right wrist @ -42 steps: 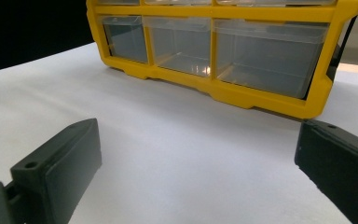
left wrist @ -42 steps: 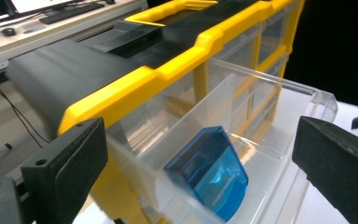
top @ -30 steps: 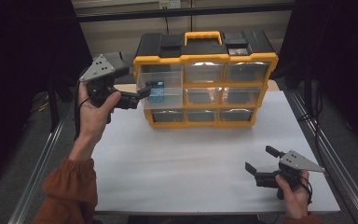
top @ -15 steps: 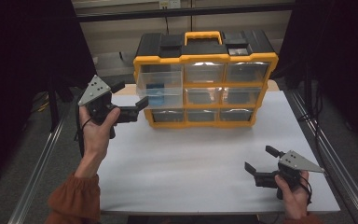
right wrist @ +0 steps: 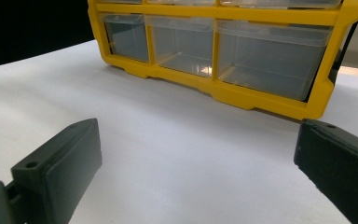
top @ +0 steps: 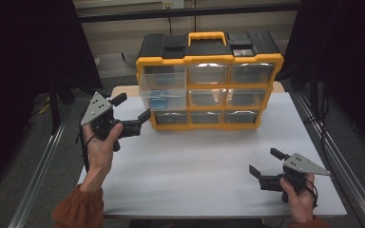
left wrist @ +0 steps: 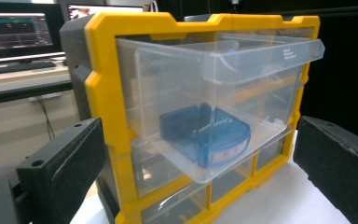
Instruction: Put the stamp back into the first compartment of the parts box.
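Dark room w/ black curtains (top: pixel 24 42), white table (top: pixel 209 166), monitor (left wrist: pixel 14 30) on desk at back

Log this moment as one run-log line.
left gripper: open, facing pulled-out top-left drawer | blue tape roll inside drawer | right gripper: open, low over white tabletop | organizer: upright

Clear drawer (left wrist: pixel 214 107) pulled out, top-left.

One yellow organizer cabinet (top: pixel 209 85): nine clear drawers, three rows of three. One drawer (left wrist: pixel 214 102) pulled out, holding one blue container (left wrist: pixel 207 133). Two grippers, left (top: pixel 132 114) and right (top: pixel 266 164).
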Action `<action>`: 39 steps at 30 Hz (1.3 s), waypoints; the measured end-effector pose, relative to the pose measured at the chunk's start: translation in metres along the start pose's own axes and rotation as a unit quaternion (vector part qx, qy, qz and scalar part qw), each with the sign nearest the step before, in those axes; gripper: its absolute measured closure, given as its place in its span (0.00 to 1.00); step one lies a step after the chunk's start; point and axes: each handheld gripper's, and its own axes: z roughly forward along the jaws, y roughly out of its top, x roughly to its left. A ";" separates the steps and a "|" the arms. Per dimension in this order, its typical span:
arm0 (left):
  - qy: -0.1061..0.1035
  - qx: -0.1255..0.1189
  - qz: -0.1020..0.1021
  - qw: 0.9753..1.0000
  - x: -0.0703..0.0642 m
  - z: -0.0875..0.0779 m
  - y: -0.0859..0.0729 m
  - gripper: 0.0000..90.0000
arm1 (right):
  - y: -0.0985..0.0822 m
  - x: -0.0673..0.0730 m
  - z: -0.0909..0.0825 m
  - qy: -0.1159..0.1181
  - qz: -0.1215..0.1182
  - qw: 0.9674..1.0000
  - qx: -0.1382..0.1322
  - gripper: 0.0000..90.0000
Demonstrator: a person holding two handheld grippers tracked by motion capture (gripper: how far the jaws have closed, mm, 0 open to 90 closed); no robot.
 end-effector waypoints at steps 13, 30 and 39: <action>0.027 0.009 -0.019 0.999 0.001 -0.007 -0.054 0.02 | 0.000 0.000 0.001 -0.002 0.004 1.000 -0.011 0.01; 0.059 0.027 -0.052 0.997 0.003 -0.030 -0.111 0.03 | 0.000 0.002 0.001 -0.005 0.004 1.000 -0.015 0.01; 0.038 0.031 -0.042 0.998 -0.009 -0.050 -0.124 0.03 | 0.000 0.001 0.001 -0.006 0.004 1.000 -0.020 0.01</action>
